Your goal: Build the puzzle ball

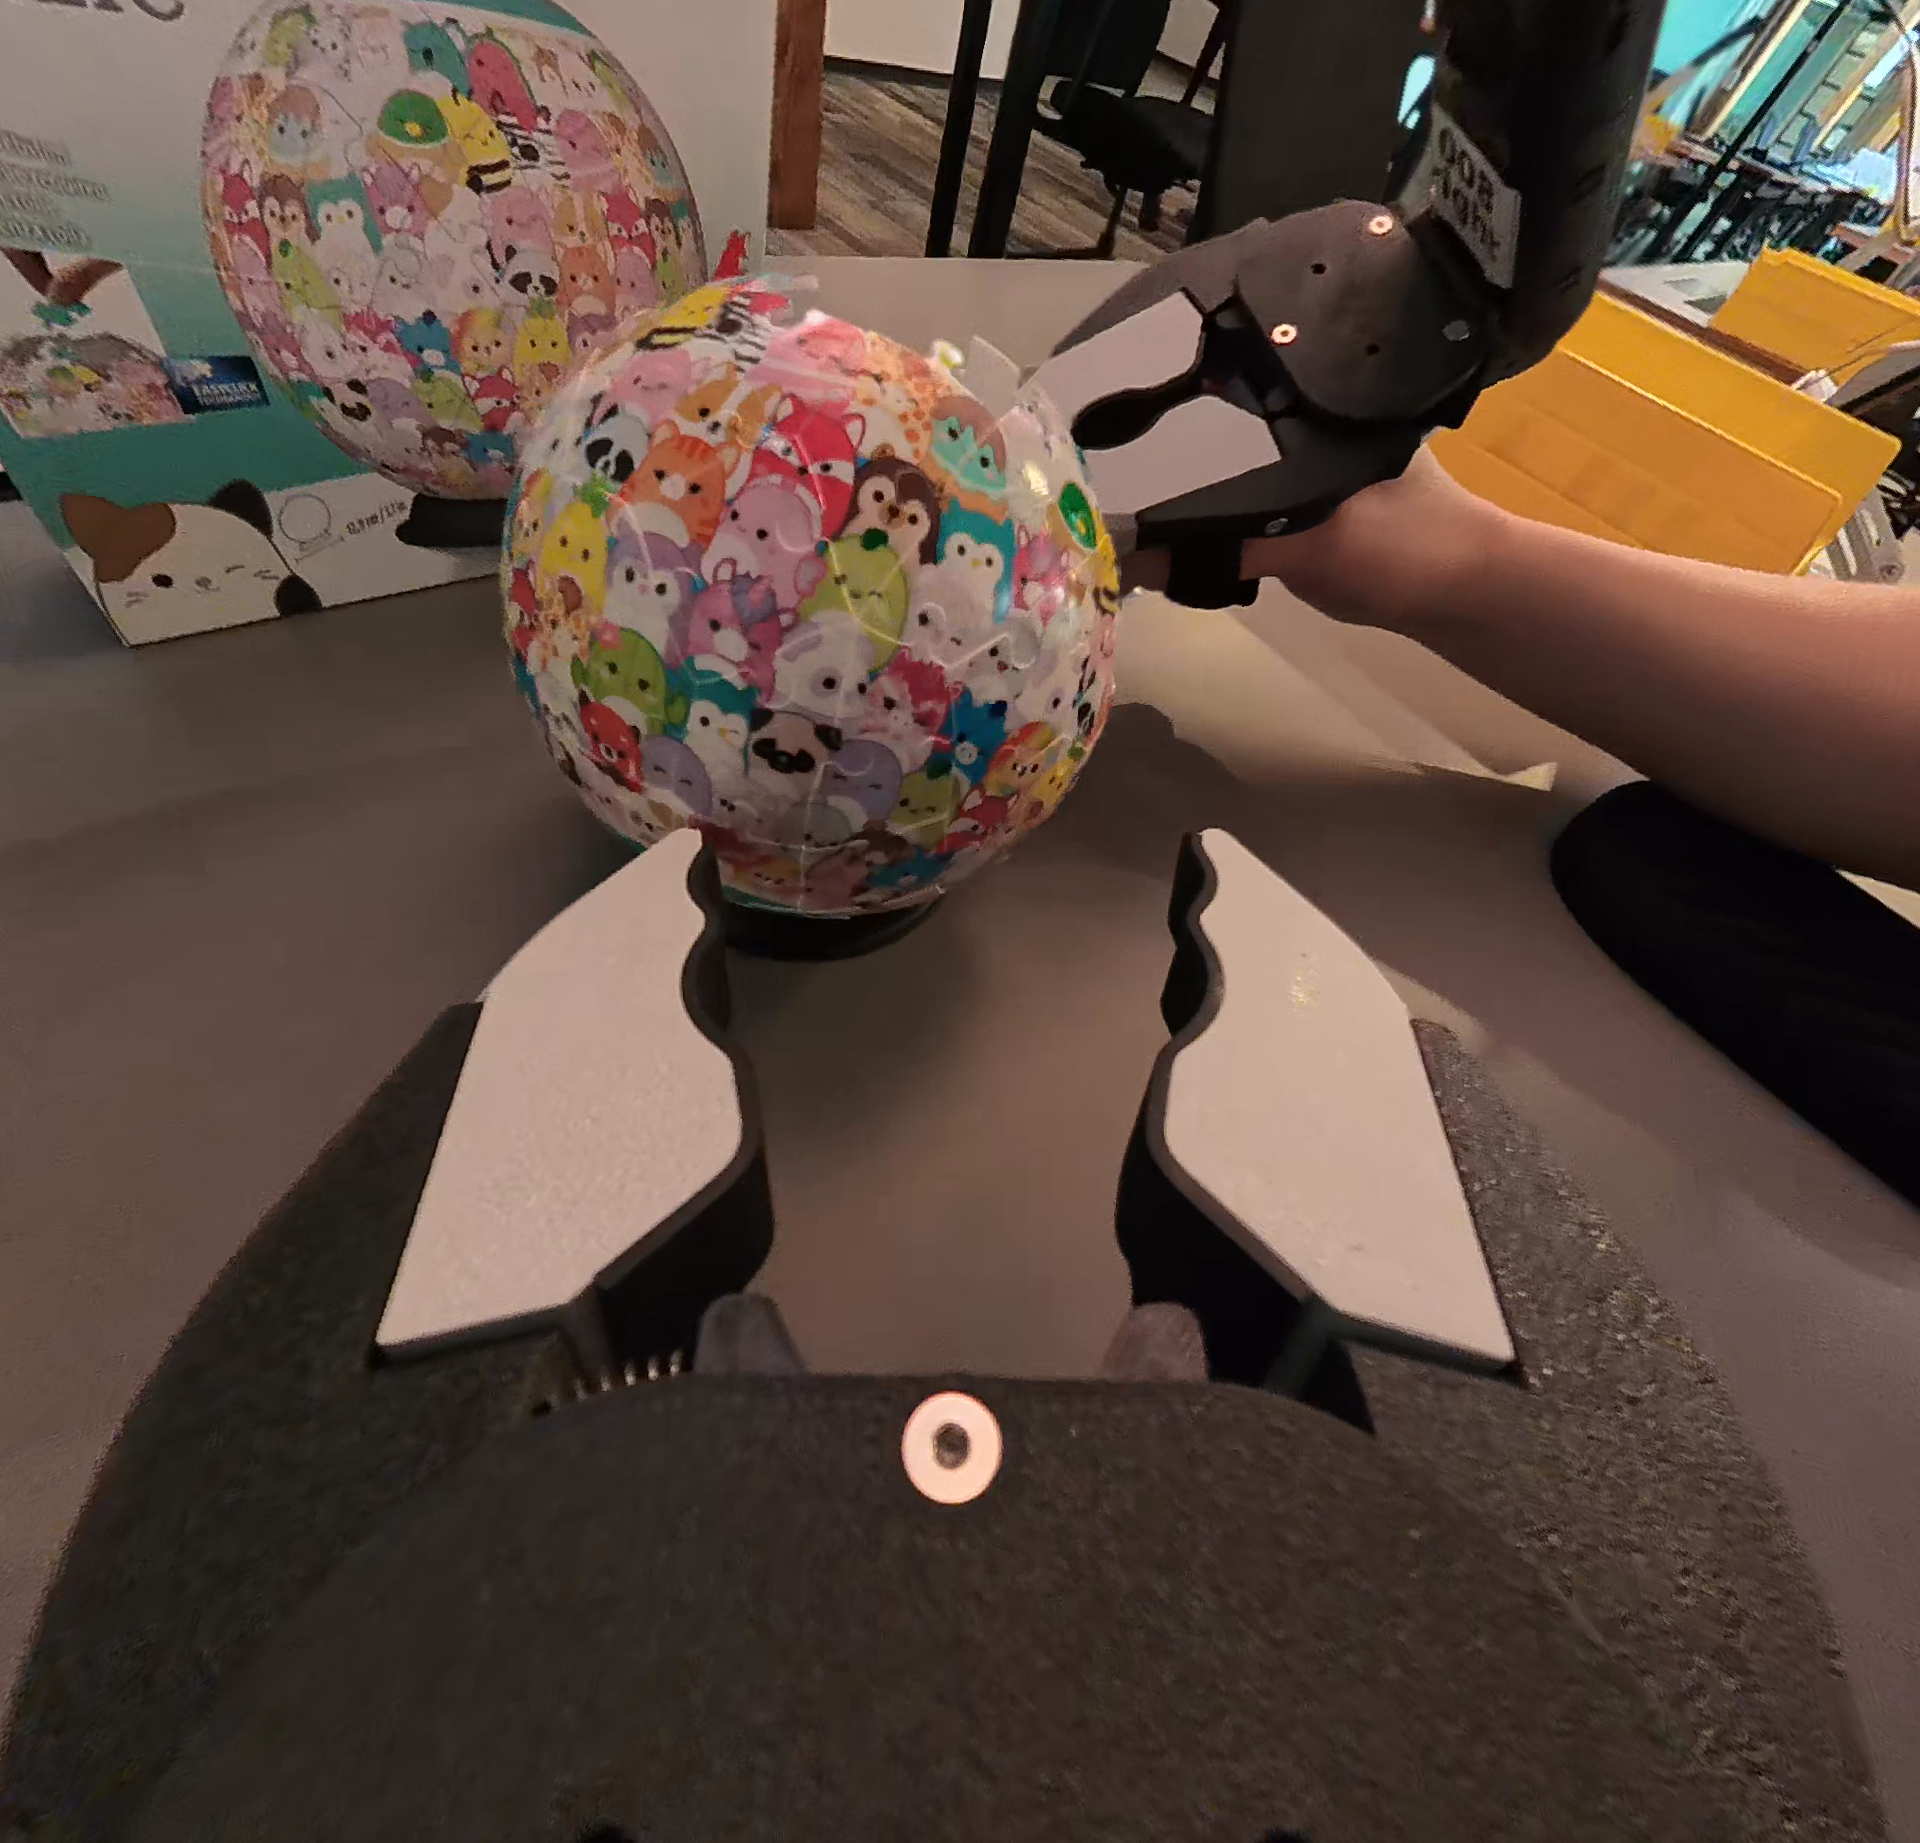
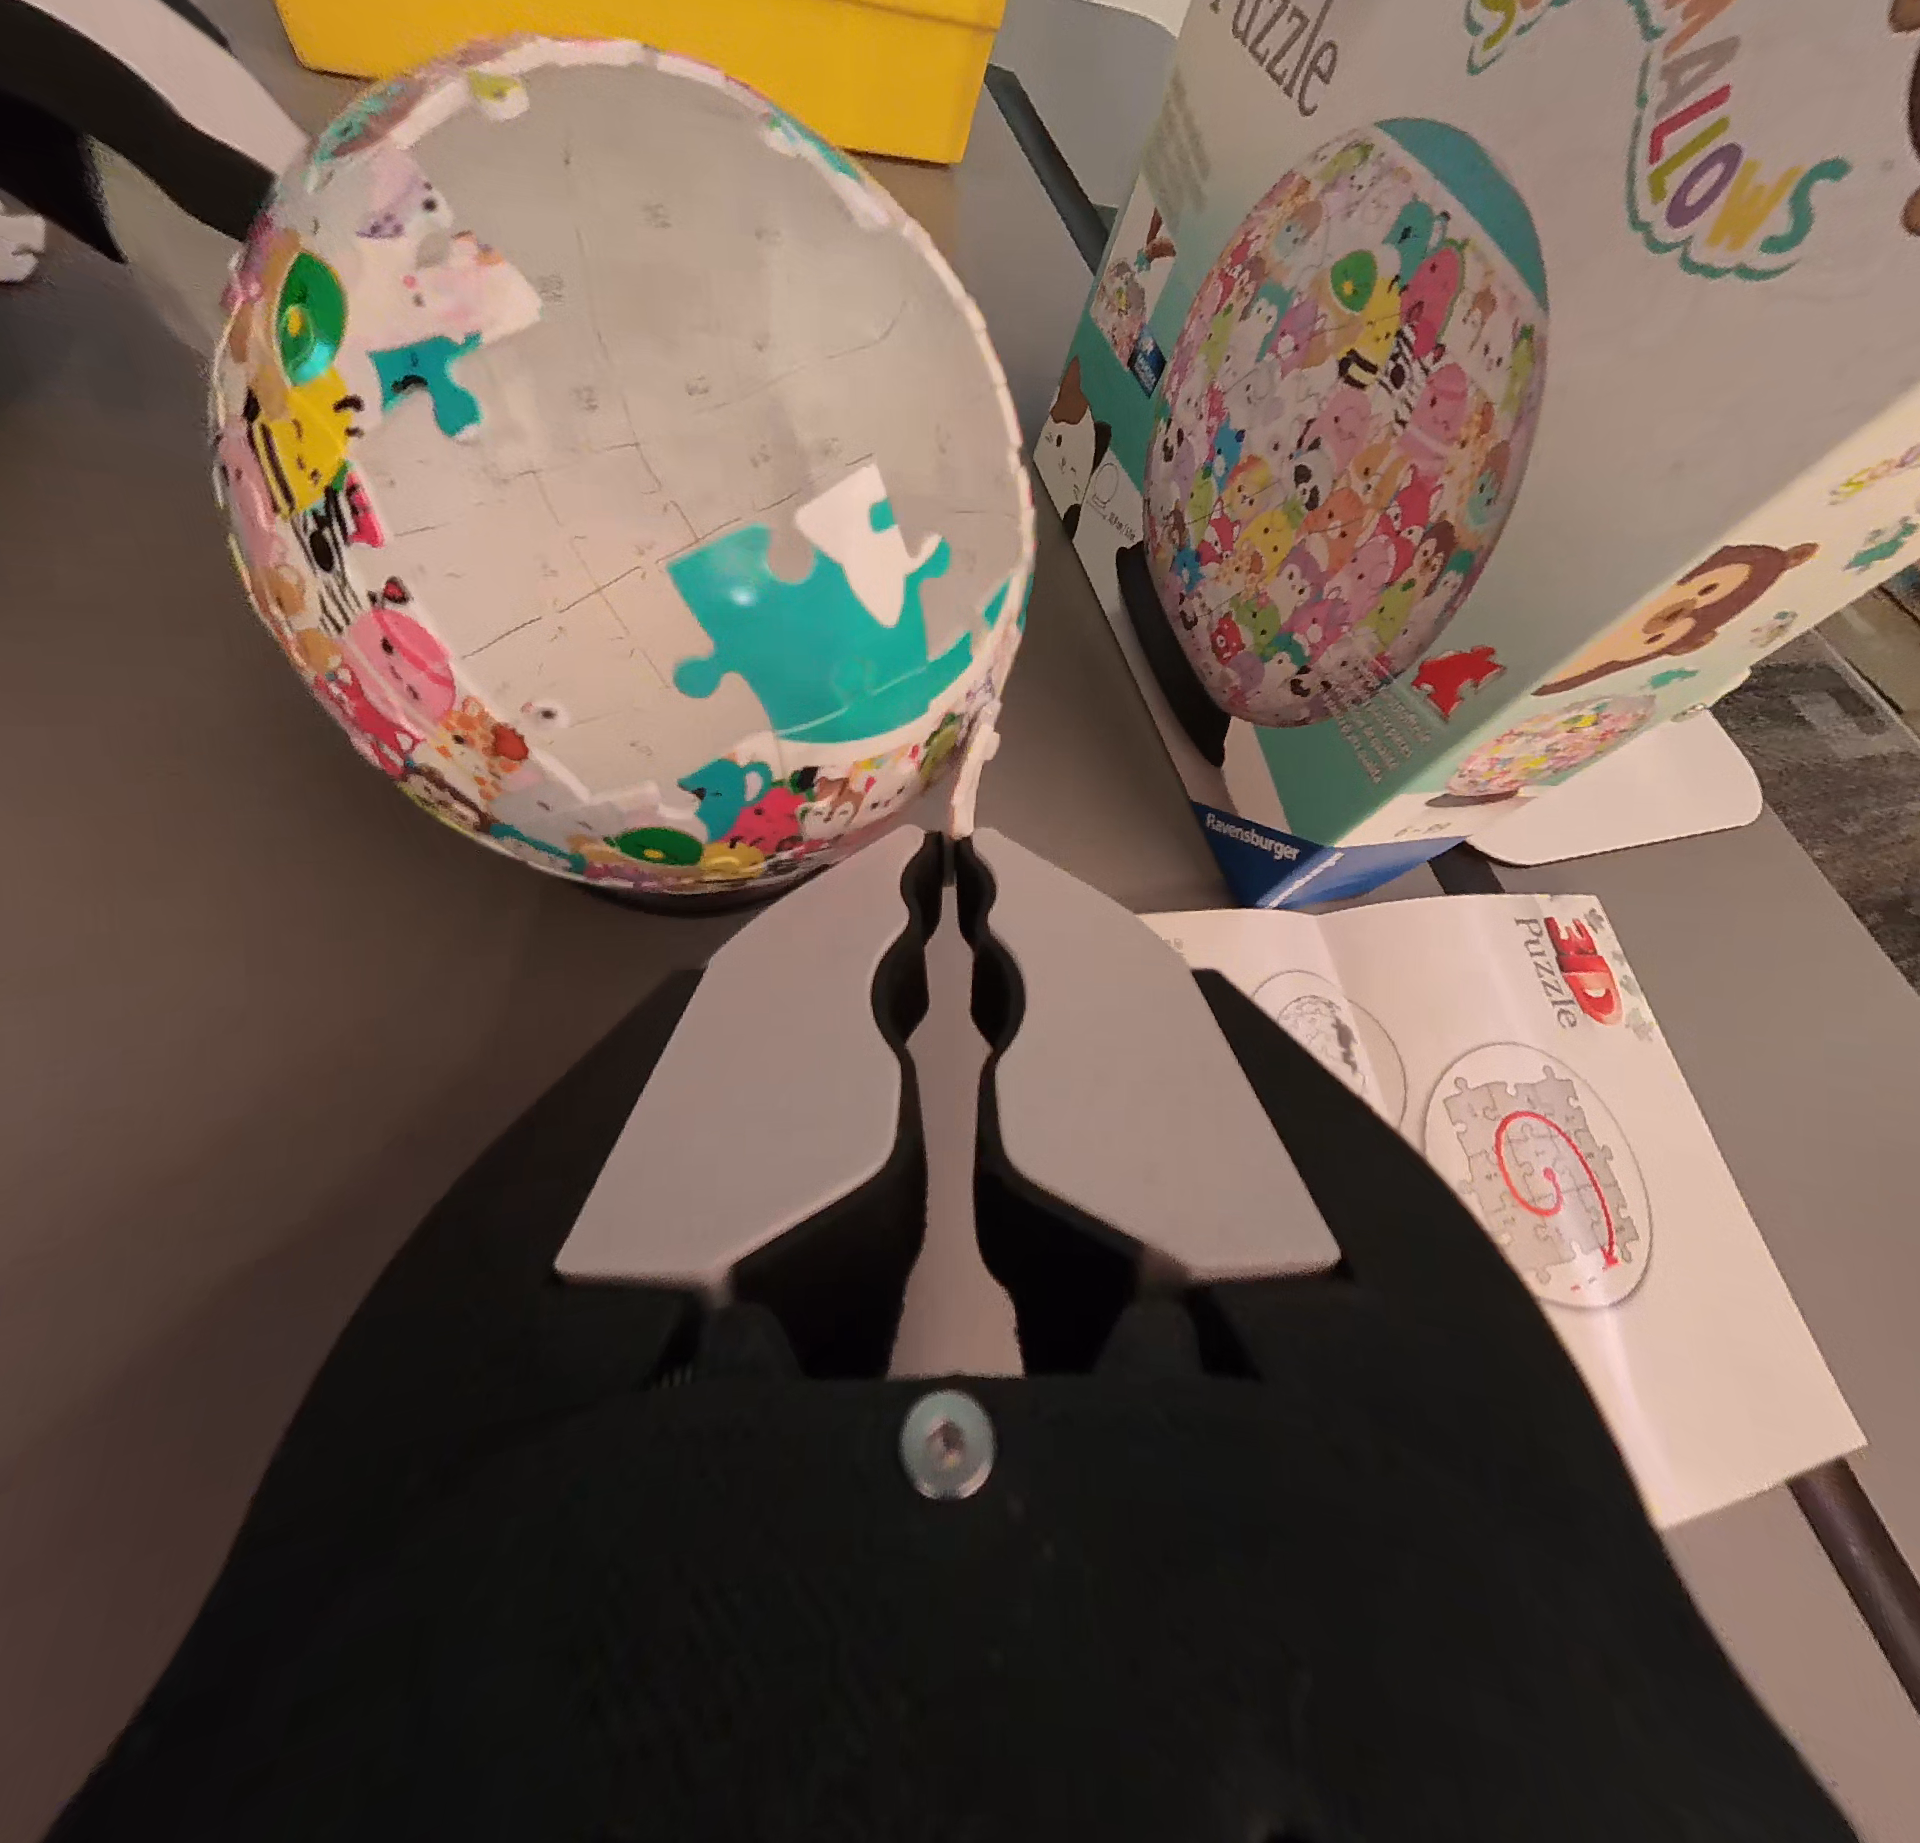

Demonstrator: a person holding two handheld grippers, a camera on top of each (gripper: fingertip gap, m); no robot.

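Observation:
The puzzle ball (image 1: pixel 810 598), covered in colourful cartoon animals, sits on a black stand (image 1: pixel 831 936) on the grey table. My left gripper (image 1: pixel 945 853) is open and empty, its tips just in front of the ball's base. In the right wrist view the ball (image 2: pixel 623 443) shows a large gap with the white inside of the far pieces and some teal pieces. My right gripper (image 2: pixel 958 843) is shut on a thin white puzzle piece (image 2: pixel 966 775), seen edge-on, at the ball's lower right rim. The right gripper (image 1: pixel 1070 396) also shows in the left wrist view, beside the ball's upper right.
The puzzle box (image 1: pixel 364 235) stands behind the ball and shows in the right wrist view (image 2: pixel 1507 391) too. An instruction leaflet (image 2: pixel 1507 1118) lies on the table. Yellow bins (image 1: pixel 1662 443) stand behind. A person's forearm (image 1: pixel 1610 671) crosses at the right. The gap from one gripper's tips to the other's is roughly 15 centimetres.

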